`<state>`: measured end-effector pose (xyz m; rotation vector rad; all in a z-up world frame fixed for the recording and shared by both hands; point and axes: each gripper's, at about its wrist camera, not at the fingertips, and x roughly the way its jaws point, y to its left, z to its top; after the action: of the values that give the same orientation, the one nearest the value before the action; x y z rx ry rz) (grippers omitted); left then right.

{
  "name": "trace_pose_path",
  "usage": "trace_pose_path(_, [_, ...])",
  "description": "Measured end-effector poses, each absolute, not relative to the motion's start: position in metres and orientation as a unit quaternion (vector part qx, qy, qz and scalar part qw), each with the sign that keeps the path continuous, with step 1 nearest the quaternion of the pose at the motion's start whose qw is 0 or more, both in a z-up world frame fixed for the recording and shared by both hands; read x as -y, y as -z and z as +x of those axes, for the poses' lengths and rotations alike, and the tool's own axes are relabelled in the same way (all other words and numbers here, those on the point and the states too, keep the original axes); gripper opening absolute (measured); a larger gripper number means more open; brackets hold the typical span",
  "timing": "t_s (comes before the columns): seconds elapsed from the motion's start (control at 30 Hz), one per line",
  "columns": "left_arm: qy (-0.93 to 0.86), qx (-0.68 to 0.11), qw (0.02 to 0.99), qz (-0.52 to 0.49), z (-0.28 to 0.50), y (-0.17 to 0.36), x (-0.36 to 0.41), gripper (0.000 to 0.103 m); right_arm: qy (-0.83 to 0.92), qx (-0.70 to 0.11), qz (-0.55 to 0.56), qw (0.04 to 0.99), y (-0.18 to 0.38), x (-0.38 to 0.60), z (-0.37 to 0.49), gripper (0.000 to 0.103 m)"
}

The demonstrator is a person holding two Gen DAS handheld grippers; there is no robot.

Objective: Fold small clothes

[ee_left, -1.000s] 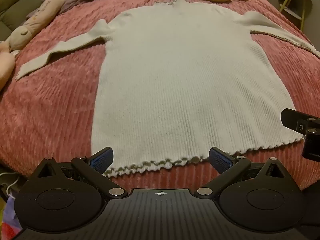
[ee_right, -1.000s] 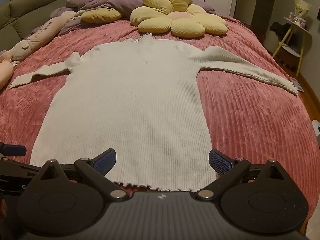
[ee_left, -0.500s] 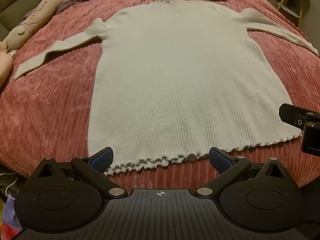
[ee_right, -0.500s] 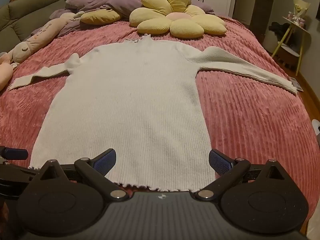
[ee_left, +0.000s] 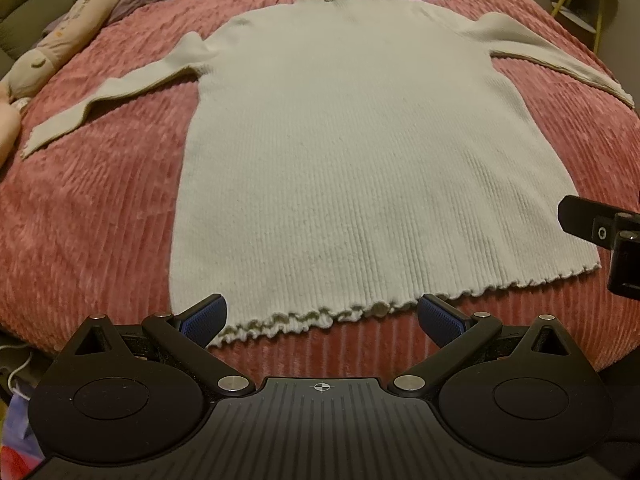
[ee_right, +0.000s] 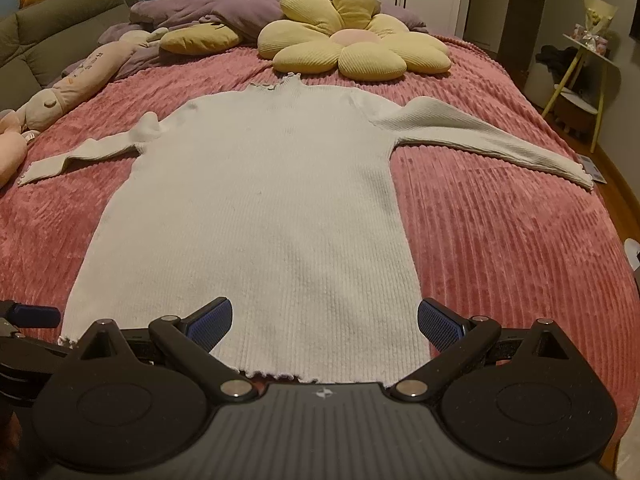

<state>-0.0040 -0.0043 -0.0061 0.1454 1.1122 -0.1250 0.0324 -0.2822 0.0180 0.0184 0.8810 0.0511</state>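
A white ribbed long-sleeved sweater (ee_left: pixel 360 168) lies flat and face up on the pink bedspread (ee_left: pixel 88 208), sleeves spread out to both sides, frilly hem nearest me. It also shows in the right wrist view (ee_right: pixel 260 232). My left gripper (ee_left: pixel 322 316) is open and empty, just above the hem near its left corner. My right gripper (ee_right: pixel 324 320) is open and empty over the hem near its right corner. The right gripper's finger shows at the right edge of the left wrist view (ee_left: pixel 592 228).
A yellow flower cushion (ee_right: pixel 352 52) and a yellow pillow (ee_right: pixel 200 38) lie beyond the collar. Plush toys (ee_right: pixel 68 96) lie along the bed's left side, by a green sofa (ee_right: pixel 48 40). A small side table (ee_right: pixel 580 76) stands at the right.
Both grippers have drawn back slightly from the sweater, so the hem sits a little farther from the fingers. Both stay open; the sweater has not moved.
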Motion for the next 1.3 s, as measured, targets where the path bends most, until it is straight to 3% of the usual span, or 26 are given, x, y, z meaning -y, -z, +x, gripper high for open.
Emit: trace_pose_path(1.3, [0.052,-0.534,0.842,0.061,-0.0014,0.0108,0.0005,0.103,-0.036,-0.407,0.02,0.913,-0.0195,0.2847,0.0277,0.099])
